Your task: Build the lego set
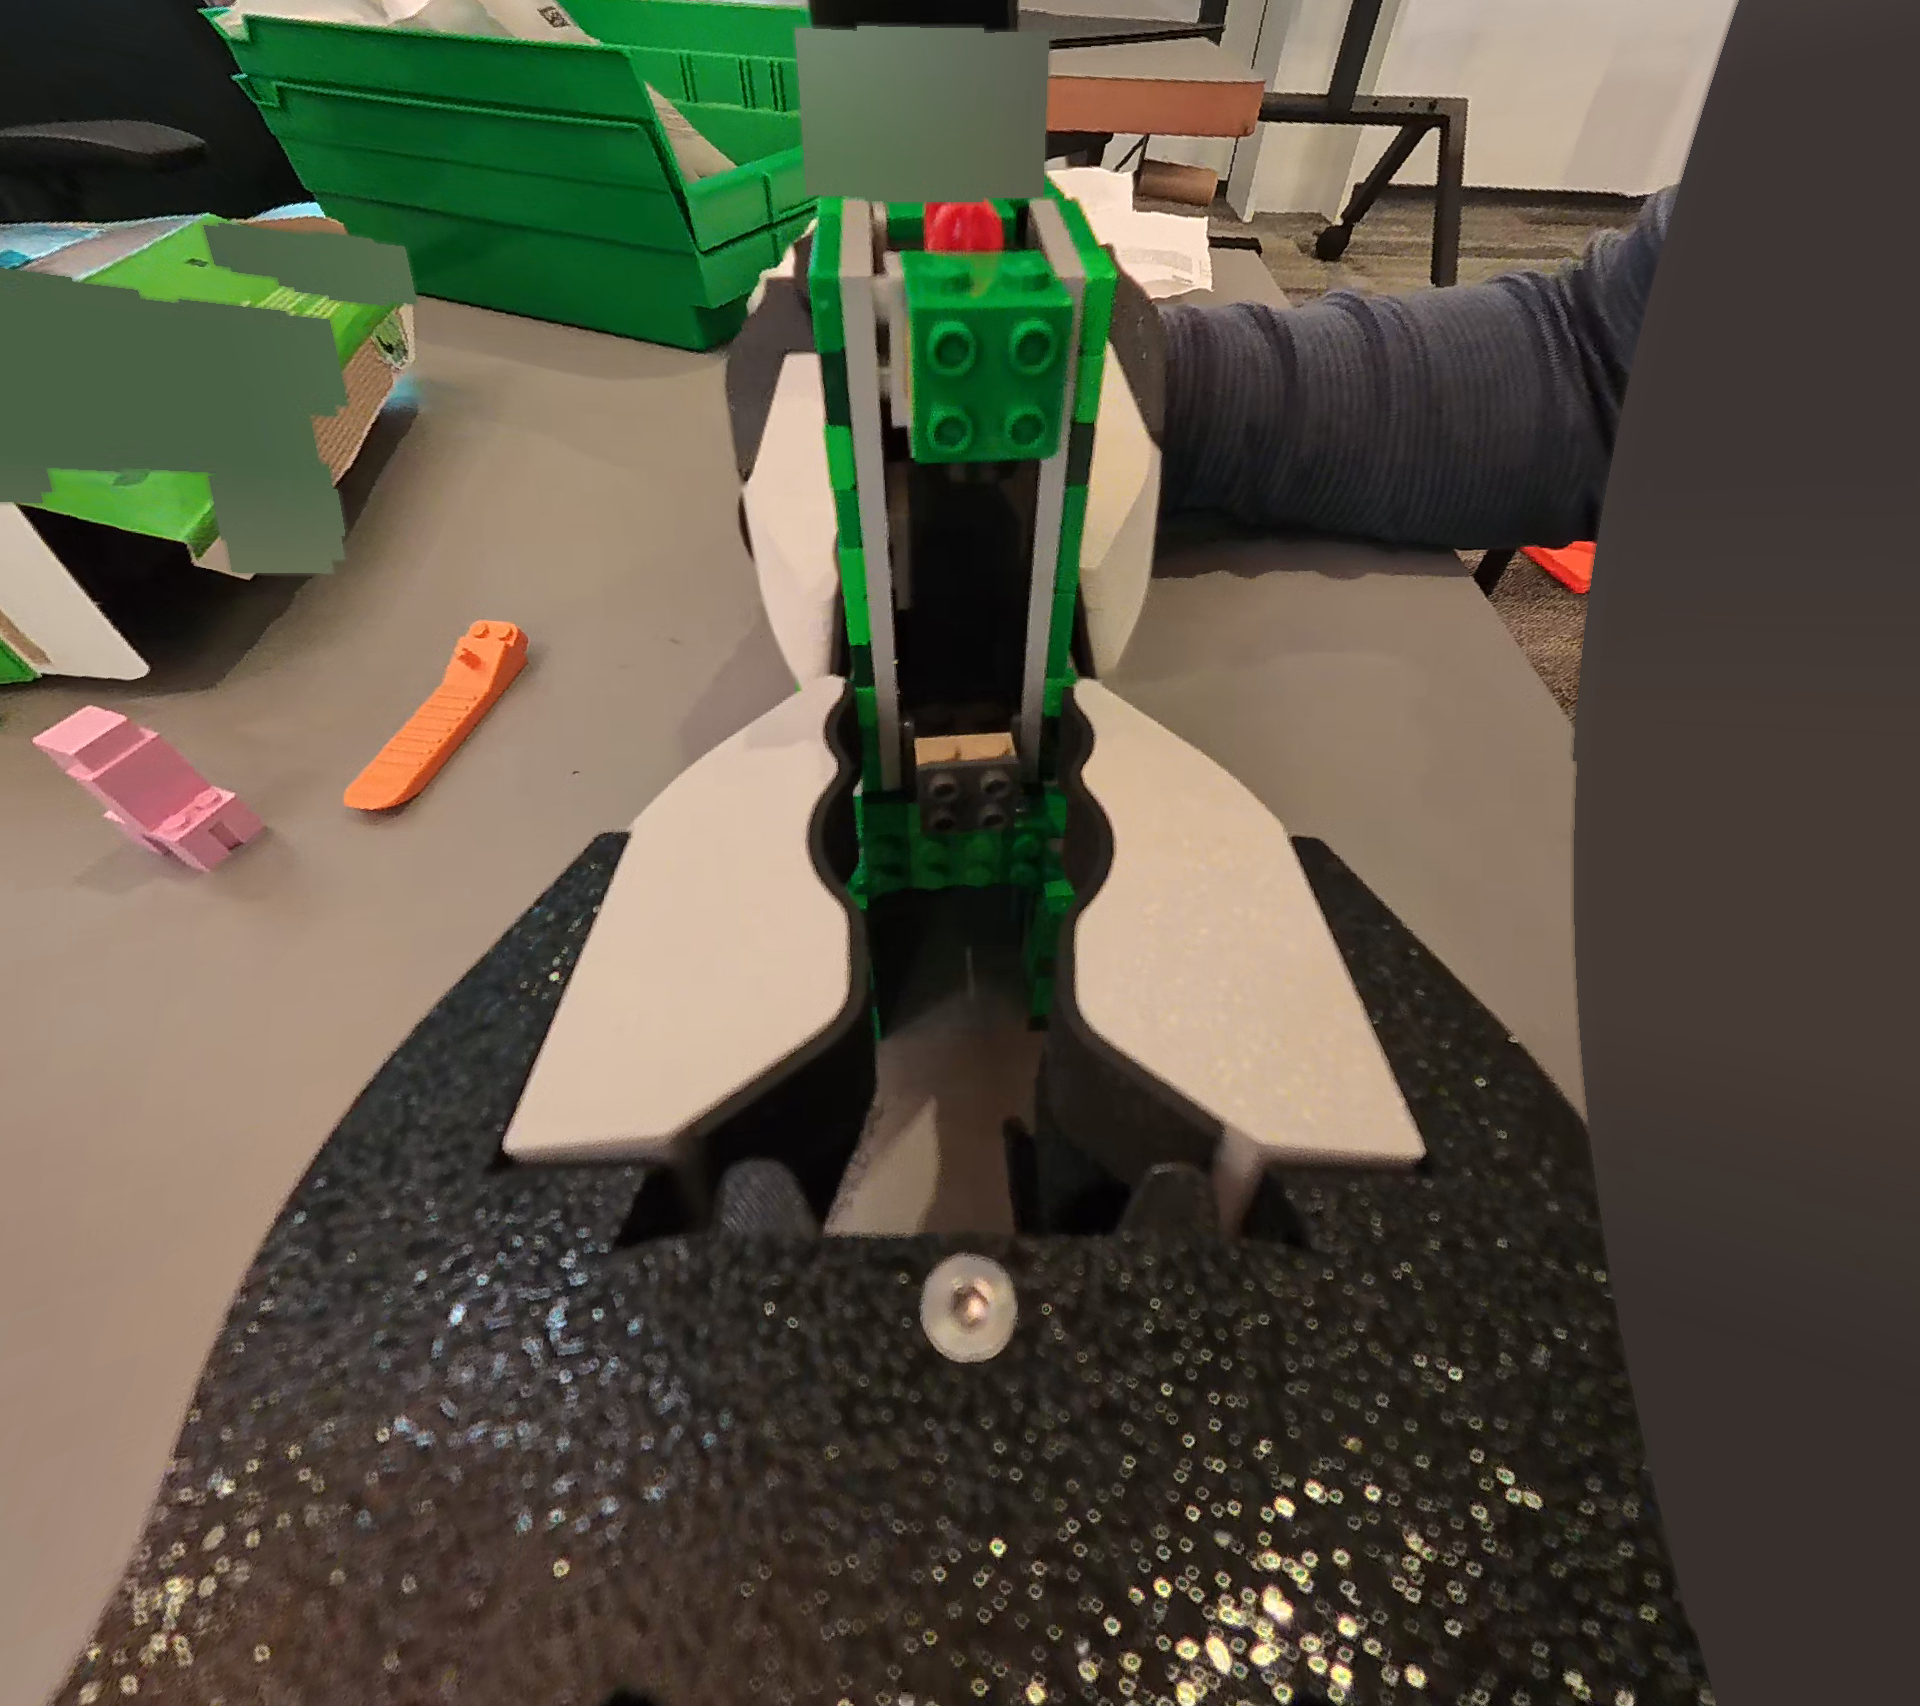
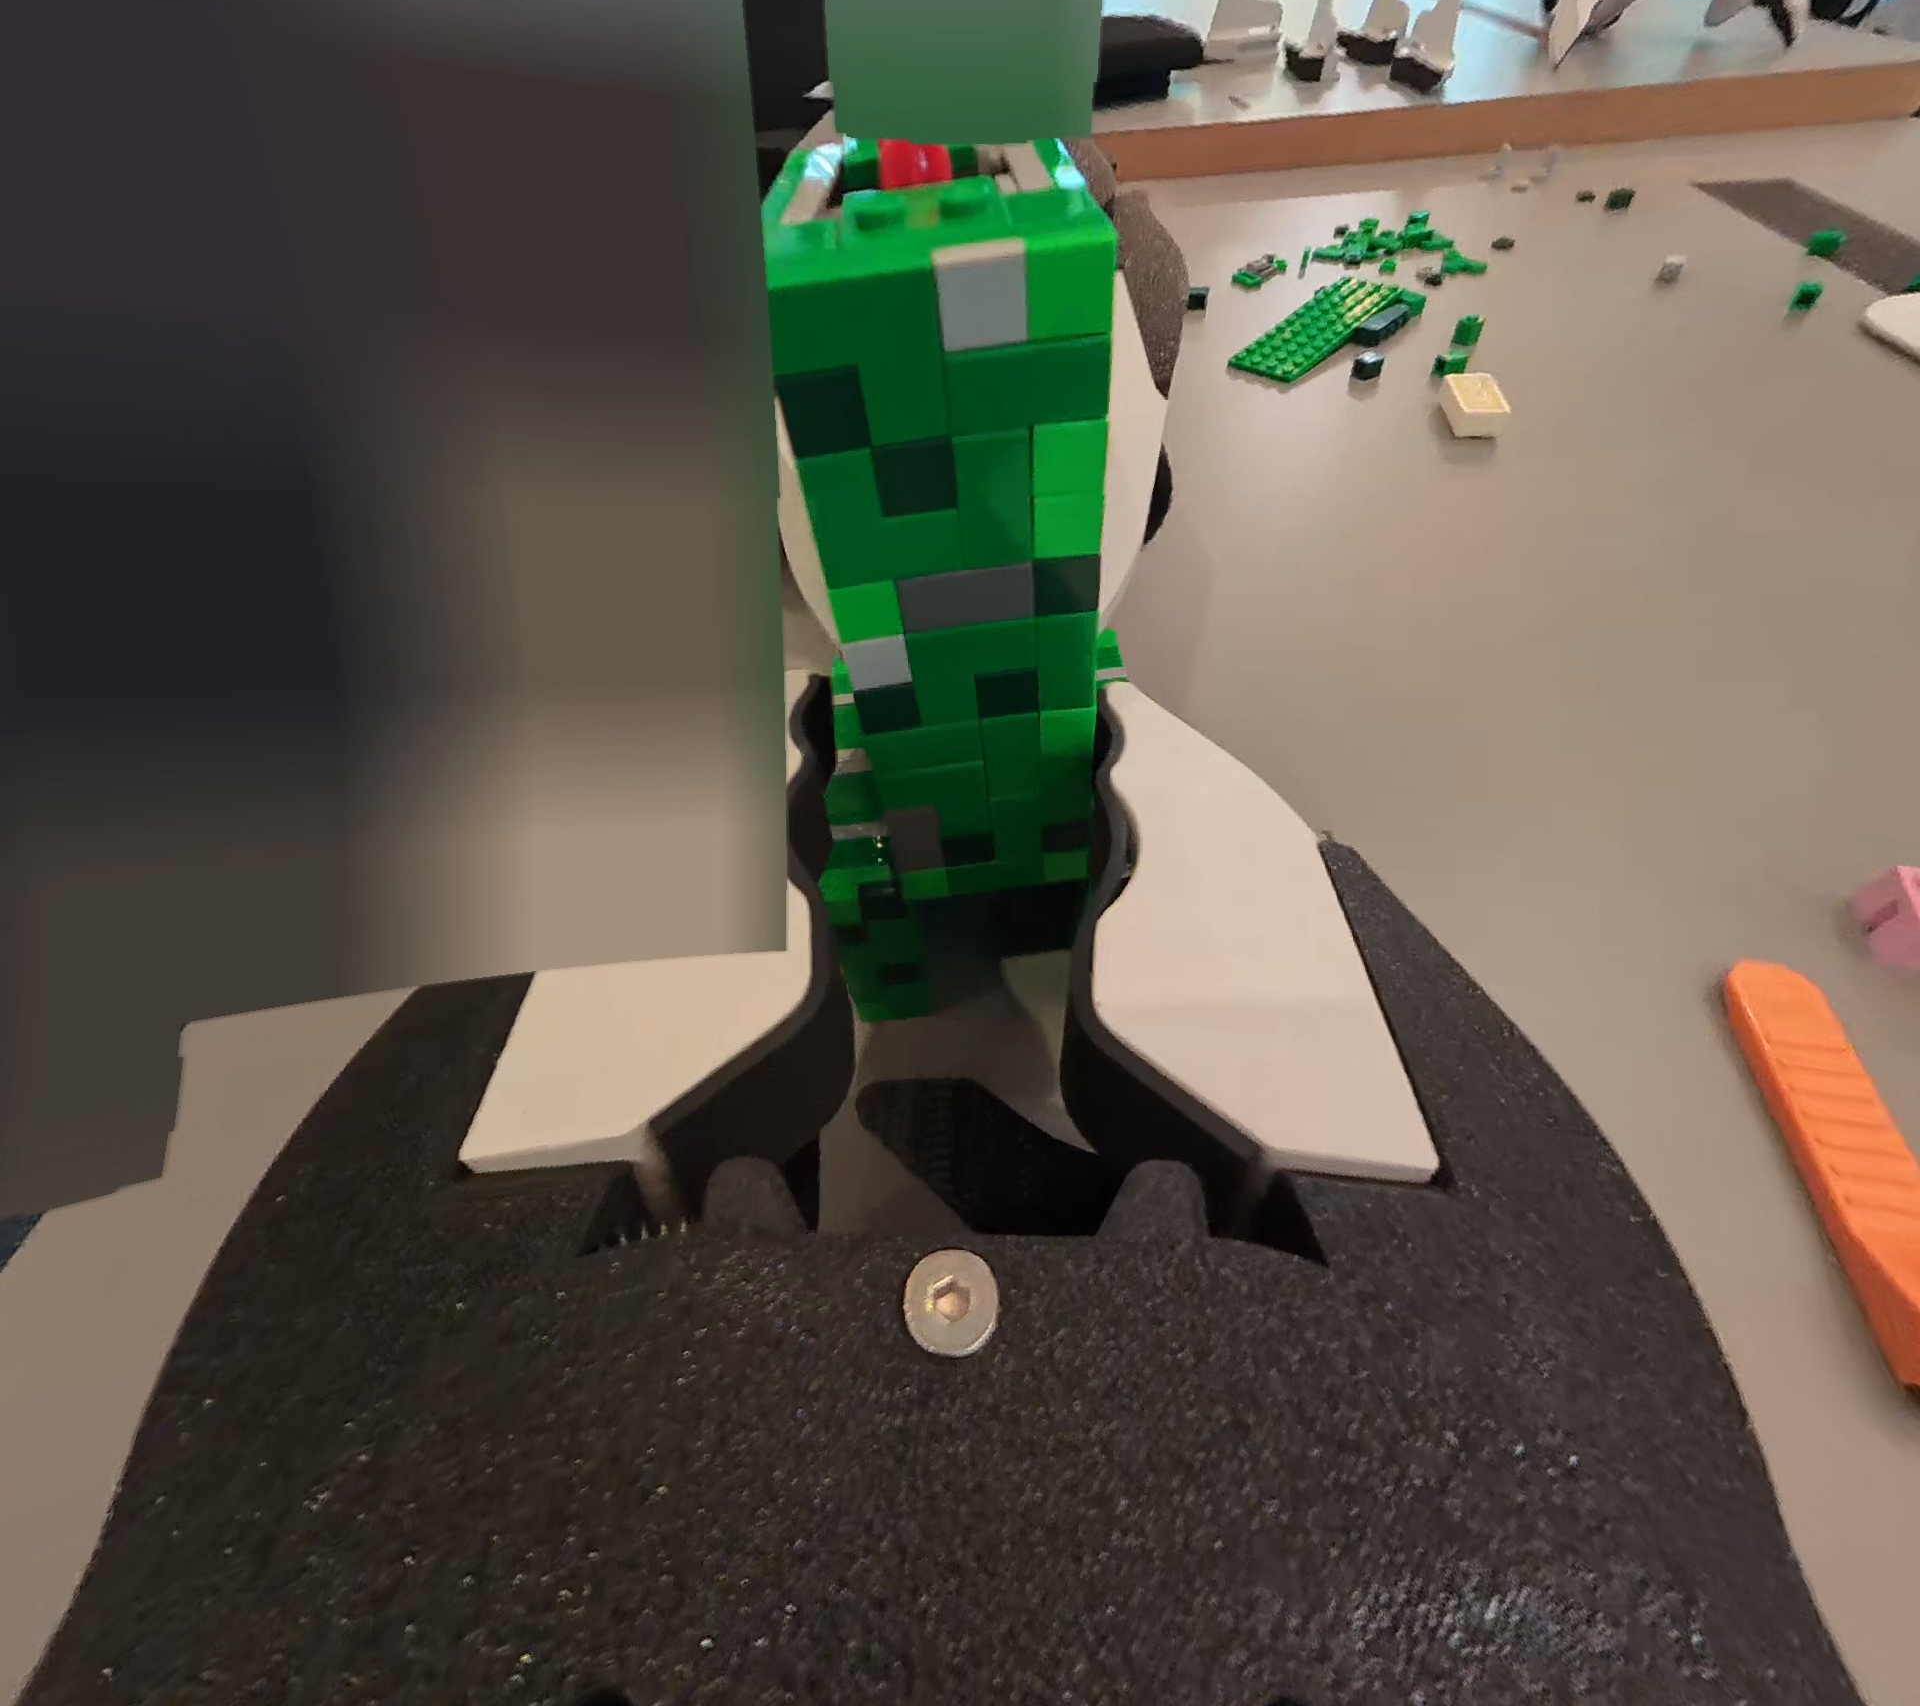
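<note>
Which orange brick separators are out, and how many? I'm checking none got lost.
1. The same orange separator shows in both views: it lies flat on the grey table, beside the pink figure. Others could be hidden in the green bins.

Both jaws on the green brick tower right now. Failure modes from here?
1. The green brick tower is clamped only near its lower end by the left gripper and the right gripper; twisting could split its stacked layers.
2. Its open back exposes a loose-looking green block and red piece that may pop out.
3. Dropped parts could hit the orange tool.
</note>
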A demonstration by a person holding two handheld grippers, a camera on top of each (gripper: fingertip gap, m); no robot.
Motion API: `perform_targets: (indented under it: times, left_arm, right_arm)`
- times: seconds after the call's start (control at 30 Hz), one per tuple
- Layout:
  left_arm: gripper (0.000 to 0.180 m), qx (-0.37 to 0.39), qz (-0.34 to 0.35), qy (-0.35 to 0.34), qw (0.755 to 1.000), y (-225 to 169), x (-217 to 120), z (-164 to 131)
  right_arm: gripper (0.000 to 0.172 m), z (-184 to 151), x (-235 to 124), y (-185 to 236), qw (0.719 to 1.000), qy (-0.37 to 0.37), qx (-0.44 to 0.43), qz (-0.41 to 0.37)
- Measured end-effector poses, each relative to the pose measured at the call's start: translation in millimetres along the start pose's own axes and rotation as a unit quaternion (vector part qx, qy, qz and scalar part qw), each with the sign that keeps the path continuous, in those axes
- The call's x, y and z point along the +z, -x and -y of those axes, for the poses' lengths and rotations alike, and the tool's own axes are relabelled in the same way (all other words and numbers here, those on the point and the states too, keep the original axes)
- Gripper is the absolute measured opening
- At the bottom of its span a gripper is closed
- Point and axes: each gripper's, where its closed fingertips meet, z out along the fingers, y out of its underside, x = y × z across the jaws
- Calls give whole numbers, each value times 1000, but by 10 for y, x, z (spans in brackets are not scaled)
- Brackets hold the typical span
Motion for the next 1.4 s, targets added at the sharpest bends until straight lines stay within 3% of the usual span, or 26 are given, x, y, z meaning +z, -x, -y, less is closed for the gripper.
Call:
perform_targets:
  times: [0.57, 0.77, 0.93, 1.17, 1.4]
  left_arm:
    - [46, -9, -17, 11, 1000, -42, 12, -20]
    - [39, -3, -5, 20, 1000, -32, 44, -33]
    - [55, 8, -12, 23, 1000, -64, 14, -17]
    - [37, -2, -12, 22, 1000, -36, -33, -22]
    - [36, -3, -11, 9, 1000, -37, -21, -7]
  right_arm:
    - [37, -18, -17, 6, 999, 6, -31, -15]
    - [37, -16, -13, 4, 999, 6, -31, -13]
    - [37, -17, -11, 2, 999, 6, -29, -12]
    - [37, -16, -14, 9, 1000, 6, -27, -10]
    - [37, -20, -15, 8, 1000, 6, -27, -10]
